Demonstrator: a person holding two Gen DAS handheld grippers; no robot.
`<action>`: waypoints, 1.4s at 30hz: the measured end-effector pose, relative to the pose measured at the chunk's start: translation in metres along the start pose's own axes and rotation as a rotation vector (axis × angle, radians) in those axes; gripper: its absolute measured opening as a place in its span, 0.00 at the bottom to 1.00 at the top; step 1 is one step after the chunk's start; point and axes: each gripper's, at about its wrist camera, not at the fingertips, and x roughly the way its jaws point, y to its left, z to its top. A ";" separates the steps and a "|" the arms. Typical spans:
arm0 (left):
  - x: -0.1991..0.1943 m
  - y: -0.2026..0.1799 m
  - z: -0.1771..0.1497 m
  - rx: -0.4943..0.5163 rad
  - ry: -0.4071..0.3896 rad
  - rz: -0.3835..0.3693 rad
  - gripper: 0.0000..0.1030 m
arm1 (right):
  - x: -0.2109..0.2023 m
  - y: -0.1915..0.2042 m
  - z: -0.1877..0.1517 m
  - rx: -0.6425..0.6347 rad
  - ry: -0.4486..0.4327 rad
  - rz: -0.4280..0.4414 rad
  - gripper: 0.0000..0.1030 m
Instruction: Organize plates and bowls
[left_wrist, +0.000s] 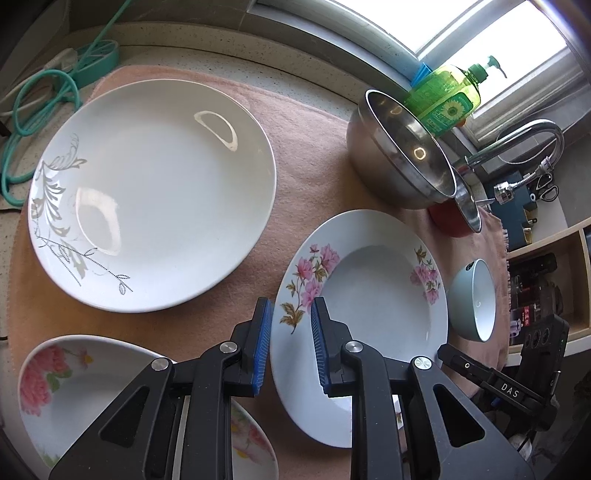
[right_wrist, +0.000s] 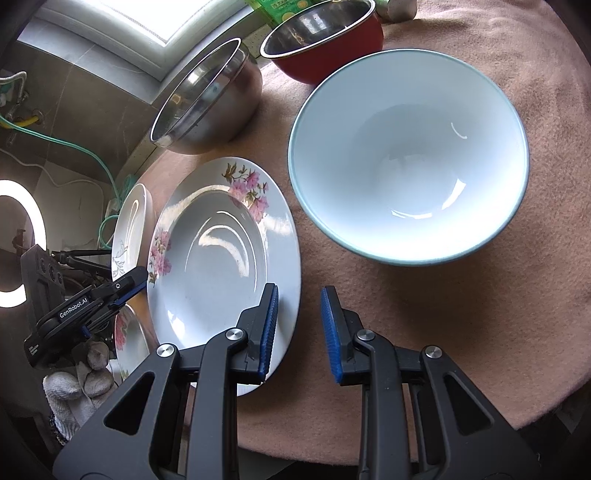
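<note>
Both claws apart, nothing held. Left claw (left_wrist: 291, 345) hangs over the left rim of the pink-flowered deep plate (left_wrist: 369, 291), one pad outside the rim, one over it. Right claw (right_wrist: 298, 334) straddles the same plate's right rim — left pad over the plate, right pad over the pink cloth (right_wrist: 480, 295) covering the worktop.

Layout: big grey-leaf plate (left_wrist: 155, 192) to the left, a second floral plate (left_wrist: 74, 384) near the left claw, teal bowl (right_wrist: 406, 162) just right of the deep plate, steel bowl (right_wrist: 210, 99) and red bowl (right_wrist: 325, 48) behind.

Risks, as I read it:
- Glazed rim, thin edge — a shallow pinch could slip and drop the plate.
- If both claws grab, uneven lift tilts it.
- Teal bowl sits close; swinging the plate right could knock it.
- Cloth may drag and shift the neighbours.
</note>
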 end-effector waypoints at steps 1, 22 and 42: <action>0.001 0.000 0.001 0.002 0.003 0.000 0.19 | 0.000 0.000 0.000 0.001 0.001 0.001 0.24; 0.012 0.001 0.006 0.016 0.042 -0.003 0.19 | 0.005 0.011 0.002 -0.014 0.004 -0.012 0.16; 0.010 -0.012 -0.012 0.042 0.043 0.043 0.19 | 0.004 0.010 -0.006 -0.055 0.025 -0.027 0.16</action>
